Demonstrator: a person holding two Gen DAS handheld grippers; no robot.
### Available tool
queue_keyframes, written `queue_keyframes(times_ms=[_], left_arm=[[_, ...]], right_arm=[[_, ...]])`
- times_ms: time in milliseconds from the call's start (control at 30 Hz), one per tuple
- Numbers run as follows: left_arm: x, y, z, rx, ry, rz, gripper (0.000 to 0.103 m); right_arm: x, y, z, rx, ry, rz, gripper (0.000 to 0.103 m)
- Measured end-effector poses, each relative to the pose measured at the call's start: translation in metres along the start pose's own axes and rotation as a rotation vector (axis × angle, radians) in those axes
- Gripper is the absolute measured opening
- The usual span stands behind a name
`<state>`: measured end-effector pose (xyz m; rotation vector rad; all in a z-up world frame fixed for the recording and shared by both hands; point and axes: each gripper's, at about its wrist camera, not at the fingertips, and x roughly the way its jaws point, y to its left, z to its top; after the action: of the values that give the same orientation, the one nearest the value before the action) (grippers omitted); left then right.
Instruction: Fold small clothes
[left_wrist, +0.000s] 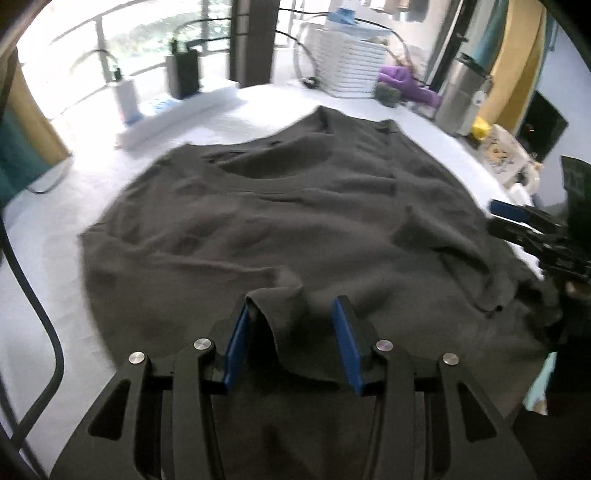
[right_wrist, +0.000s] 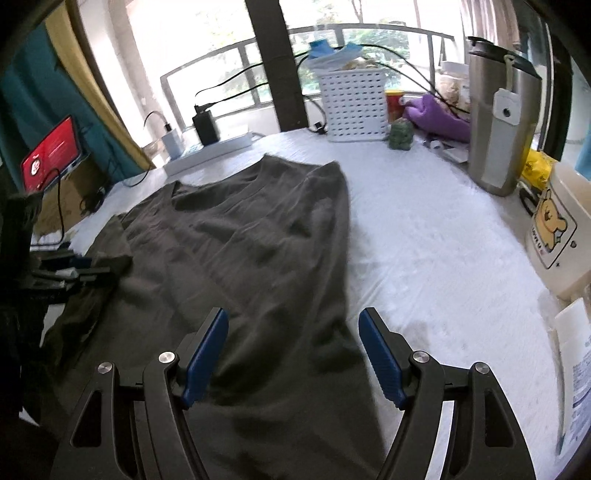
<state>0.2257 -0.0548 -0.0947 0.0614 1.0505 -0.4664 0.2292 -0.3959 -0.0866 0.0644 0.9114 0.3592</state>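
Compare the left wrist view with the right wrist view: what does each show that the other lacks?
Left wrist only: a raised fabric fold between the open left claw.

Right wrist only: a red screen and a bear-print container, with the right claw open.

Both: the dark shirt on the white sheet, white basket, steel tumbler.

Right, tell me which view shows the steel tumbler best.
The right wrist view: the steel tumbler stands large and sharp at the table's right edge, lid, strap and white tag all visible. The left wrist view shows it small, blurred and far off, without detail.
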Motion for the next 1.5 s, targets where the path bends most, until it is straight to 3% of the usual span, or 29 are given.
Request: queue_keyframes(times_ms=[200, 300, 433, 533, 900, 1267, 1367, 1500], left_arm=[[0.014, -0.021, 0.006, -0.007, 0.032, -0.113, 0.044], [0.011, -0.030, 0.011, 0.006, 0.027, -0.126, 0.044], [-0.007, -0.029, 0.014, 0.017, -0.029, -0.078, 0.044], [-0.024, -0.018, 0.009, -0.010, -0.065, -0.050, 0.059], [-0.083, 0.015, -0.052, -0.117, -0.165, 0.084, 0.066], [-0.101, 0.010, -0.117, -0.164, -0.162, 0.164, 0.070], [-0.100, 0.011, -0.135, -0.173, -0.147, 0.175, 0.073], [-0.098, 0.010, -0.154, -0.182, -0.126, 0.189, 0.076]], right_arm=[[0.010, -0.005, 0.014, -0.020, 0.009, -0.029, 0.075], [0.019, 0.004, 0.018, -0.058, 0.034, -0.021, 0.075], [0.017, 0.016, 0.019, -0.084, 0.030, -0.004, 0.075], [0.007, 0.018, 0.016, -0.085, 0.013, -0.013, 0.075], [-0.055, -0.003, -0.022, -0.031, -0.034, -0.107, 0.075], [-0.089, 0.011, -0.077, -0.062, -0.018, -0.129, 0.075], [-0.093, 0.012, -0.093, -0.065, 0.003, -0.127, 0.066], [-0.101, 0.011, -0.109, -0.044, 0.012, -0.112, 0.066]])
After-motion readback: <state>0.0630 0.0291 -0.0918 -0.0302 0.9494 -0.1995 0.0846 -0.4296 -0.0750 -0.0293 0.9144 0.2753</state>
